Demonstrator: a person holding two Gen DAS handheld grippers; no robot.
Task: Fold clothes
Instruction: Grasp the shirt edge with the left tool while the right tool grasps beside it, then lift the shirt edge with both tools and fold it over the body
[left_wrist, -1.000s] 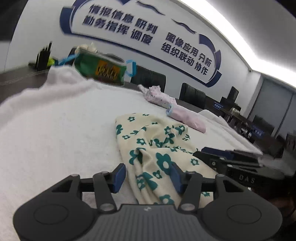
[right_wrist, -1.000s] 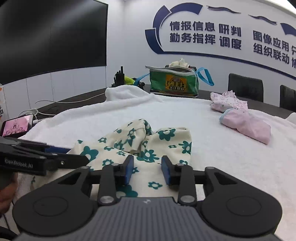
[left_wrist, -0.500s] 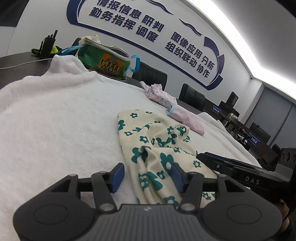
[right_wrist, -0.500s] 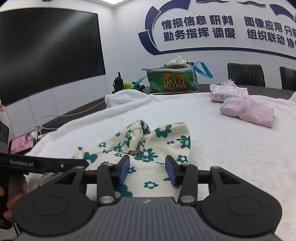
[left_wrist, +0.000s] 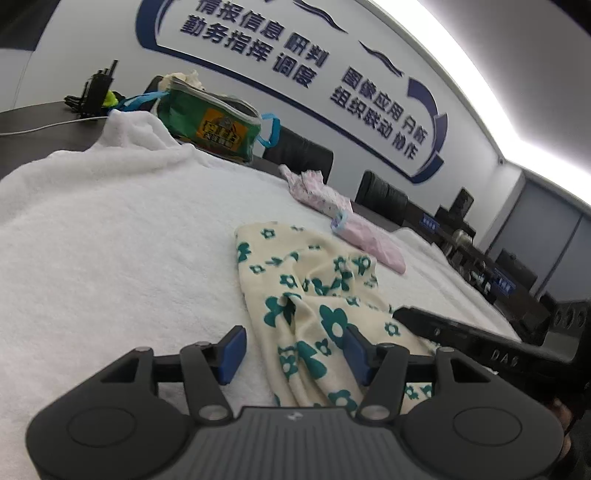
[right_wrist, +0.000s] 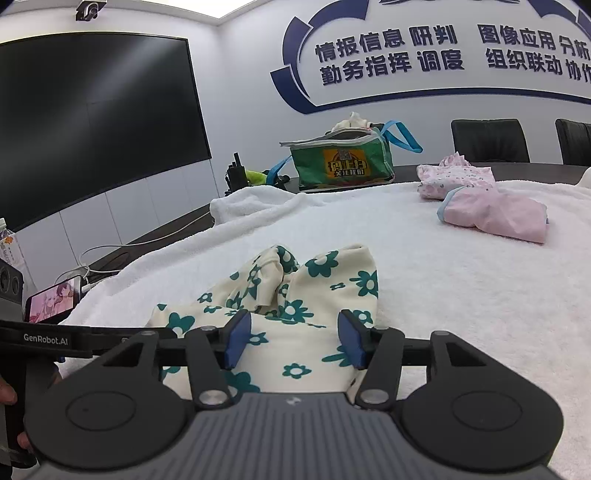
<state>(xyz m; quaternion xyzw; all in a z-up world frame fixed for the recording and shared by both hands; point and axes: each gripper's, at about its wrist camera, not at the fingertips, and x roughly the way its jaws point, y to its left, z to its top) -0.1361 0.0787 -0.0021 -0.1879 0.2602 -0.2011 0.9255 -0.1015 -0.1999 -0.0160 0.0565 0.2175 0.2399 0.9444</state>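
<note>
The flower-print garment (right_wrist: 295, 306) is spread rumpled on the towel-covered counter (right_wrist: 461, 288), long axis running away, directly ahead of both the left gripper (left_wrist: 293, 349) and right gripper (right_wrist: 293, 339), each held open and empty.

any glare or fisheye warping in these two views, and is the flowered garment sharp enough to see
Left wrist view: a bright ceiling light strip blows out to white, and the wall lettering bows strongly. Right wrist view: even light, no glare; the dark wall screen curves at the edges. The flowered garment is sharp in both, between each pair of open tongs.
</note>
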